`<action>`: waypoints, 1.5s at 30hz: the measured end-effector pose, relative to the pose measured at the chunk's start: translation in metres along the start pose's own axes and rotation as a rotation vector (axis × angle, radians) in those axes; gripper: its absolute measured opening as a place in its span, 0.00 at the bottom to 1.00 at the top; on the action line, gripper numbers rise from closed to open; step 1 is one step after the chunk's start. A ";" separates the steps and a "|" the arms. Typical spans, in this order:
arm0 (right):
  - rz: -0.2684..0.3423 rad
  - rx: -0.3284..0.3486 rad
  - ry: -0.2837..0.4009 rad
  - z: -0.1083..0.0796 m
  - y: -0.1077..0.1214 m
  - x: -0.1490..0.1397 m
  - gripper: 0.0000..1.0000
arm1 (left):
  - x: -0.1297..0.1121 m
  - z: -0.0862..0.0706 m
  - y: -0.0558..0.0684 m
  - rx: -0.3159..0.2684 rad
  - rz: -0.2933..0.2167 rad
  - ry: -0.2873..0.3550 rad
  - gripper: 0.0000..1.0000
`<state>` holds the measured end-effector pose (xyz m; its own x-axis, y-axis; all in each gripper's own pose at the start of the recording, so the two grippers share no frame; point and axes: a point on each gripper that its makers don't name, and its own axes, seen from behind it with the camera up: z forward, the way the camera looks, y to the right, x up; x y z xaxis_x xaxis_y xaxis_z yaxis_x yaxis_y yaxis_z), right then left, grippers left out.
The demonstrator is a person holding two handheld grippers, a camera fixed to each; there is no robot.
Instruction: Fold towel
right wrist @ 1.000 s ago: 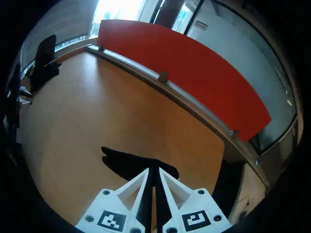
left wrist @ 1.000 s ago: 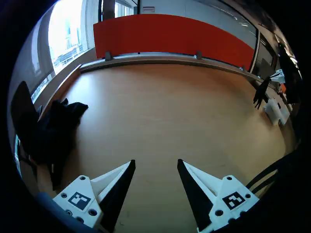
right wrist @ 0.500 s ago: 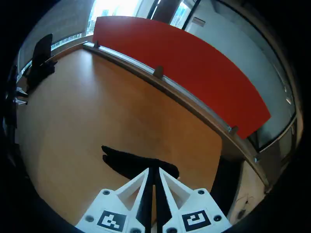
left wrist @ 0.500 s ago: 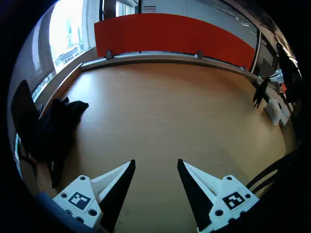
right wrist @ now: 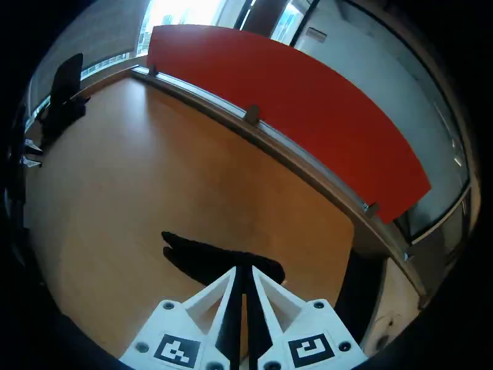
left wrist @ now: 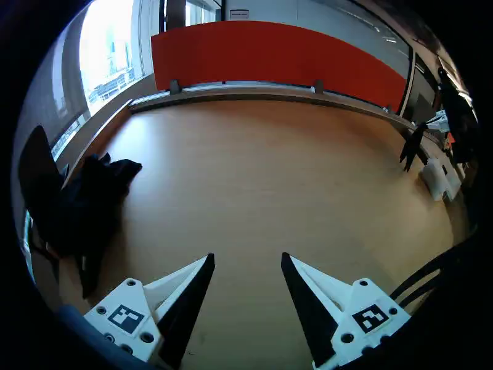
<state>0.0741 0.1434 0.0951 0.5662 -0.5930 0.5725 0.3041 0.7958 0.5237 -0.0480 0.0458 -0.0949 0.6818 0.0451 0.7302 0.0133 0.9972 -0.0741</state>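
**A:** Start close in. What are the tongs doing?

**B:** The left tongs (left wrist: 246, 256) stand apart with nothing between them, only bare table (left wrist: 259, 179) beneath. The right tongs (right wrist: 244, 270) are pressed together, and a dark towel (right wrist: 206, 256) comes out from their tips.

**A:** So where is the towel?

**B:** On the side of the table farthest from the red screen (right wrist: 296, 92), spreading from the right tongs toward that screen. I cannot tell whether it lies flat on the wood or hangs just above it.

**A:** What worries you?

**B:** It looks held at one small spot. I'd guess a quick pull could slide it out of the pinch, or drag it into a bunch instead of a fold.

**A:** And the other hand?

**B:** The left tongs are well apart from the towel, so no second corner is held. Lifting on one grip alone would probably let the cloth twist and the edges land crooked.

**A:** Anything farther out?

**B:** A heap (left wrist: 92, 197) of dark cloth sits at the table's end, off the left end of the red screen in the left gripper view, by a chair (left wrist: 34, 166). It's the towel's colour, so a wide reach that way could snag the wrong cloth. Beside the red screen a bright window (left wrist: 108, 55) throws glare, which may make dark edges hard to judge.
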 end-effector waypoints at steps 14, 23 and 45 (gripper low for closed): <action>0.032 0.021 -0.047 -0.008 -0.018 -0.041 0.04 | 0.001 0.001 0.000 -0.007 0.000 0.001 0.79; 0.065 0.032 -0.110 -0.017 -0.033 -0.094 0.04 | 0.003 0.002 0.001 -0.013 0.011 0.002 0.79; 0.132 0.015 -0.271 -0.014 -0.040 -0.186 0.04 | 0.001 0.000 0.005 -0.017 0.023 -0.001 0.79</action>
<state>-0.0327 0.2235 -0.0410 0.3740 -0.4977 0.7826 0.2289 0.8672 0.4421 -0.0468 0.0511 -0.0944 0.6814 0.0677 0.7288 0.0107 0.9947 -0.1024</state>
